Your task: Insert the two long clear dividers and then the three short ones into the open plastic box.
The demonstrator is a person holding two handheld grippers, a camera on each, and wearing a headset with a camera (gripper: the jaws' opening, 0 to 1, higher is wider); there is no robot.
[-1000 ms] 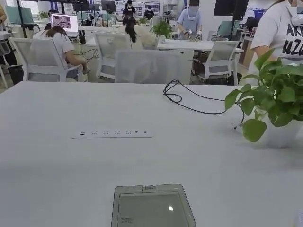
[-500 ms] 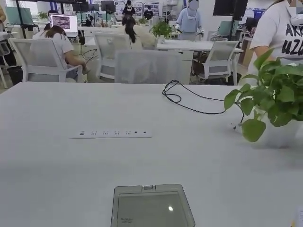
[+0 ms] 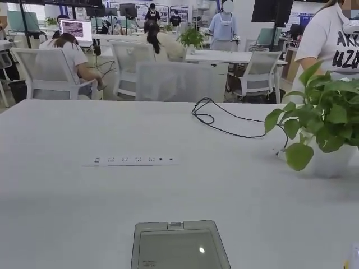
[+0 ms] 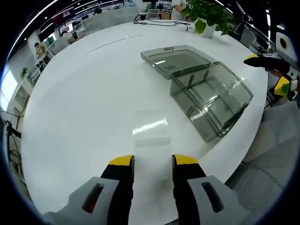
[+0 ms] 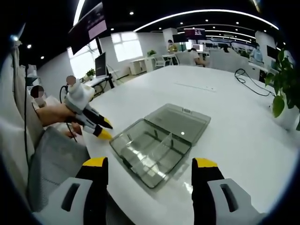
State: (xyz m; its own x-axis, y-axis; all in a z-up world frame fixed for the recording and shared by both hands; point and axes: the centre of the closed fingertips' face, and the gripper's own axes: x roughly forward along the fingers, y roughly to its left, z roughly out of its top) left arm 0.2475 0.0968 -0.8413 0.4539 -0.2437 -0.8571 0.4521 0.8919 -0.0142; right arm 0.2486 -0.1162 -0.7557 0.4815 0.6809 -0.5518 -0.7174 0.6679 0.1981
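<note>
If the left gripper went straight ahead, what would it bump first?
Probably the flat clear plastic divider lying on the white table, straight ahead of the left gripper, though its height above the table is unclear. The open grey plastic box lies off to one side.

The box [image 4: 211, 101] is smoky grey and see-through; the dividers [image 4: 151, 127] are colourless. The table [image 4: 84, 93] is plain white. The left gripper [image 4: 152, 161] and right gripper [image 5: 150, 164] are grey with black, yellow-tipped jaws. The plant [image 3: 328, 109] is green, its pot [image 3: 331, 162] white, the cable [image 3: 224, 128] black.
</note>
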